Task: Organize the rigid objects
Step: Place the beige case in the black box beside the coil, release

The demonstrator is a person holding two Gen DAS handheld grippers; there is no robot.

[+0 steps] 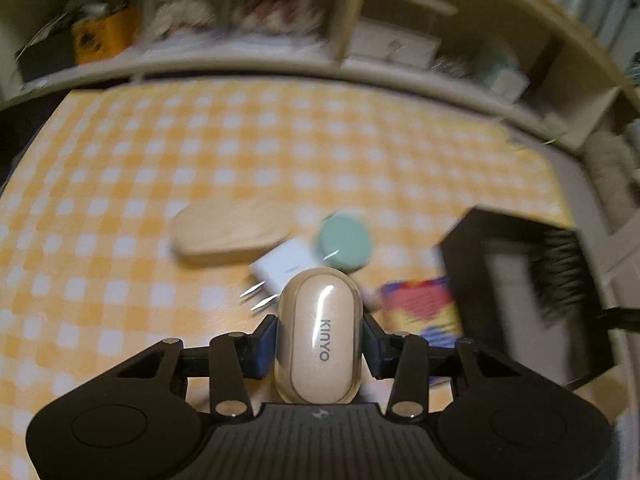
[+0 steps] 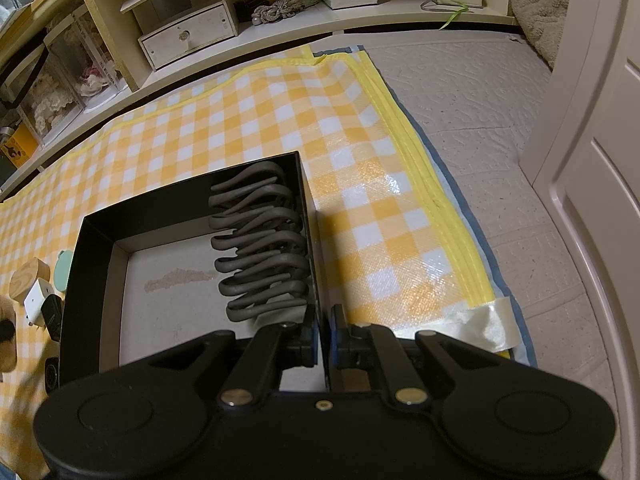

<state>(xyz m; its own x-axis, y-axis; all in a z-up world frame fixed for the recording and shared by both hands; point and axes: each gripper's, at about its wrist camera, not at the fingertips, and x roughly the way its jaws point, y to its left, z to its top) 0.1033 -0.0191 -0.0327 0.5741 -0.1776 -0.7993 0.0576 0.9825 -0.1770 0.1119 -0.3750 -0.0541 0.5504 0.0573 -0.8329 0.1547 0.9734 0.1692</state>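
Note:
My left gripper (image 1: 320, 342) is shut on a beige oval earbud case (image 1: 320, 320) marked KINYO and holds it just above the yellow checked mat (image 1: 200, 160). On the mat beyond it lie a white plug charger (image 1: 282, 270), a mint-green round case (image 1: 344, 242) and a wooden oval piece (image 1: 230, 230). The black open box (image 1: 520, 292) stands to the right. In the right wrist view my right gripper (image 2: 325, 336) is shut on the near right wall of that black box (image 2: 96, 264). A row of grey hooks (image 2: 260, 240) lies inside along that wall.
A colourful card (image 1: 420, 308) lies between the case and the box. Left of the box sit the white charger (image 2: 38, 300) and a small black item (image 2: 52, 316). Low shelves (image 2: 240, 32) run along the far side, a white door (image 2: 592, 200) on the right.

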